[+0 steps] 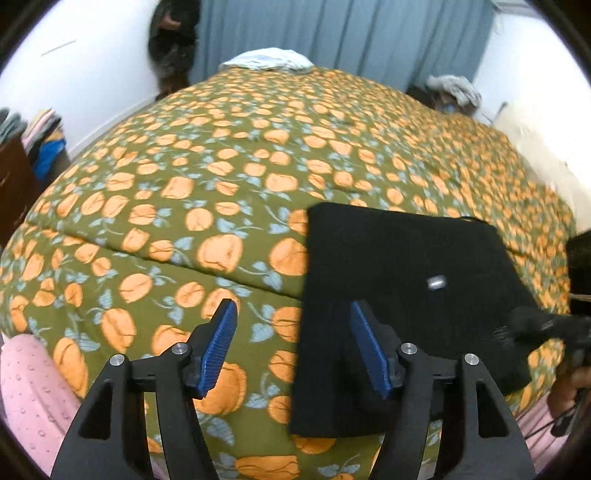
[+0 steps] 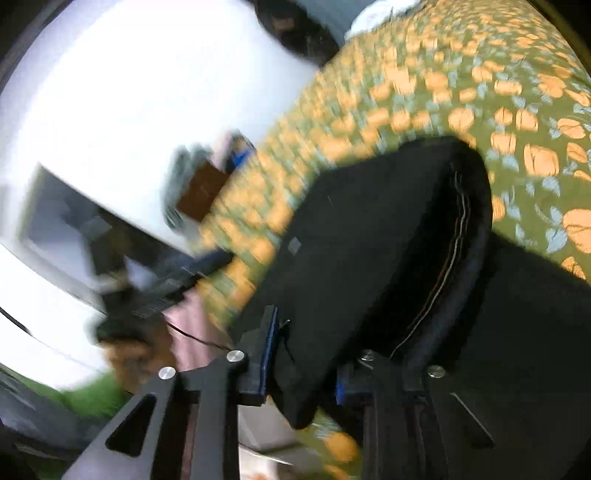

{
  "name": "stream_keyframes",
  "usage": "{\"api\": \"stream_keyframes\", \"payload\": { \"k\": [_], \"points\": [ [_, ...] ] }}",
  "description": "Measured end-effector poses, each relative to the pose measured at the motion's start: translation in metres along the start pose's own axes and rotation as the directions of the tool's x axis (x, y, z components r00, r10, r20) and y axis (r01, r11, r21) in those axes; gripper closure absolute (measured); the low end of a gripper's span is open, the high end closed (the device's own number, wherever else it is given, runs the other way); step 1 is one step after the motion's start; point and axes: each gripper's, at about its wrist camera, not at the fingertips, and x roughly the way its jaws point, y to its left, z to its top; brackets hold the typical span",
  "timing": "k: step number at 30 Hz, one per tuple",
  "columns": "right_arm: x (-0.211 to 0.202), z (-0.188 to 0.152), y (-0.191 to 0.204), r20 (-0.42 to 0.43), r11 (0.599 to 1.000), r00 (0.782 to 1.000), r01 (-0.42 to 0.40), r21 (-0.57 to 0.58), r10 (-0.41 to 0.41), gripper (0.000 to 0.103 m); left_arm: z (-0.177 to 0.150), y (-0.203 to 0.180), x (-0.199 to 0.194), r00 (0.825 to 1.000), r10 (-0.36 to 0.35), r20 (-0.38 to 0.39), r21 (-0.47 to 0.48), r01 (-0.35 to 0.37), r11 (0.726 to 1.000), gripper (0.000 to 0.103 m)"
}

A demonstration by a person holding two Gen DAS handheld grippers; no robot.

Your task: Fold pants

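Observation:
The black pants (image 1: pixel 402 295) lie folded in a thick rectangle on the green bedspread with orange fruit print (image 1: pixel 221 166). My left gripper (image 1: pixel 291 347) is open and empty, with its blue pads on either side of the pants' left edge, just above the bed. In the right wrist view my right gripper (image 2: pixel 303 365) is shut on the folded black pants (image 2: pixel 369 240), lifting one edge so that the layers and a stitched seam show. That view is blurred by motion. The right gripper also shows in the left wrist view (image 1: pixel 535 325) at the pants' right edge.
A white cloth (image 1: pixel 269 59) lies at the bed's far end before a blue curtain (image 1: pixel 332 33). Stacked clothes on a brown cabinet (image 1: pixel 33 140) stand at the left. A pink textured cloth (image 1: pixel 26 387) is at the near left corner. A grey garment (image 1: pixel 454 88) lies far right.

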Motion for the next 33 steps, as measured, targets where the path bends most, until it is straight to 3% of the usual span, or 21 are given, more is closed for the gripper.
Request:
{"api": "stream_keyframes", "payload": {
  "k": [3, 7, 10, 16, 22, 27, 28, 29, 30, 31, 33],
  "points": [
    [-0.037, 0.001, 0.007, 0.074, 0.999, 0.997, -0.035, 0.015, 0.034, 0.078, -0.001, 0.009, 0.002, 1.0, -0.01, -0.023, -0.03, 0.009, 0.999, 0.036],
    [-0.075, -0.01, 0.005, 0.107, 0.999, 0.994, -0.019, 0.028, 0.016, 0.079, -0.014, 0.002, 0.007, 0.998, -0.015, -0.056, -0.003, 0.015, 1.0, 0.036],
    [-0.109, -0.029, -0.009, 0.123, 0.998, 0.992, 0.029, 0.059, -0.036, 0.079, -0.022, -0.011, 0.011, 0.997, -0.021, -0.079, 0.041, 0.025, 0.999, 0.036],
    [-0.155, -0.067, -0.061, 0.164, 0.966, 0.974, 0.115, 0.23, -0.155, 0.079, -0.026, -0.039, 0.007, 0.996, -0.045, -0.079, 0.123, 0.054, 0.991, 0.036],
    [-0.141, -0.095, -0.13, 0.033, 0.9, 0.96, 0.248, 0.357, -0.278, 0.079, -0.035, -0.06, 0.015, 0.991, -0.048, -0.123, 0.18, 0.07, 0.981, 0.036],
    [-0.134, -0.103, -0.143, 0.03, 0.88, 0.963, 0.232, 0.415, -0.268, 0.078, -0.04, -0.072, 0.011, 0.993, -0.019, -0.114, 0.247, 0.047, 0.968, 0.036],
    [-0.137, -0.101, -0.143, 0.029, 0.878, 0.964, 0.226, 0.422, -0.262, 0.073, -0.04, -0.073, 0.011, 0.994, -0.011, -0.111, 0.258, 0.04, 0.965, 0.036],
    [-0.143, -0.1, -0.139, 0.022, 0.873, 0.958, 0.252, 0.417, -0.287, 0.064, -0.039, -0.073, 0.011, 0.994, -0.005, -0.108, 0.264, 0.033, 0.964, 0.036],
    [-0.15, -0.094, -0.133, 0.017, 0.864, 0.936, 0.317, 0.391, -0.351, 0.059, -0.037, -0.073, 0.011, 0.995, 0.003, -0.104, 0.267, 0.025, 0.963, 0.036],
    [-0.159, -0.087, -0.124, 0.026, 0.85, 0.903, 0.394, 0.349, -0.429, 0.055, -0.035, -0.074, 0.011, 0.995, 0.006, -0.1, 0.265, 0.021, 0.964, 0.036],
    [-0.174, -0.074, -0.108, 0.057, 0.829, 0.856, 0.478, 0.29, -0.514, 0.055, -0.031, -0.076, 0.012, 0.996, 0.007, -0.092, 0.258, 0.017, 0.966, 0.036]
  ]
}}
